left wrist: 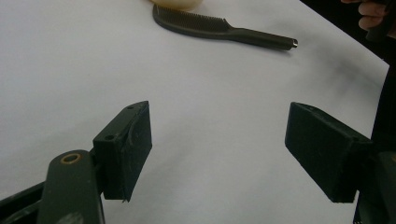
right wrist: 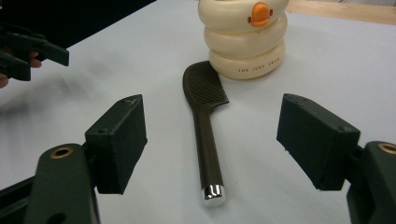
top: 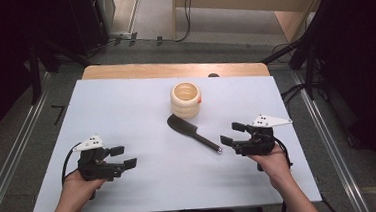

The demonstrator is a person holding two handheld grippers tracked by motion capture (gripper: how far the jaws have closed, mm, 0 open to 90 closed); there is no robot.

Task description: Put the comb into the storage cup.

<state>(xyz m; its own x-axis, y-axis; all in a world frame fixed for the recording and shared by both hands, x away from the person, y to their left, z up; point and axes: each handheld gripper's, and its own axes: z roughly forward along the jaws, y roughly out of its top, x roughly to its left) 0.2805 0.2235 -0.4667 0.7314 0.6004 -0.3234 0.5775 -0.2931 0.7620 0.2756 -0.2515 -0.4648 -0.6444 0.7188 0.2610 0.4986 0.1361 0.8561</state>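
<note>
On the white table [top: 126, 105], a dark plastic comb with a silver-tipped handle [top: 194, 131] is laid beside a cream ribbed cup [top: 186, 99], just ahead of the wide-open, empty right gripper [top: 230, 134], while the left gripper [top: 123, 157] is held open too.

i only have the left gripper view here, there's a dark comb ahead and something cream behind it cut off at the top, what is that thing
Observer: A cream holder shaped like three stacked rings, standing upright on the white table, open at the top.
Operator: any markings on it
Observer: An orange duck-bill knob on the top ring, and small dark lettering on the bottom ring, seen in the right gripper view.
Operator: where is the right gripper
Observer: The right gripper has its jaws open, pointing at the silver-capped handle end of the dark plastic comb, not touching it.
Operator: does the comb touch the holder
Observer: Its toothed head lies close to the holder's base; contact is unclear.
</note>
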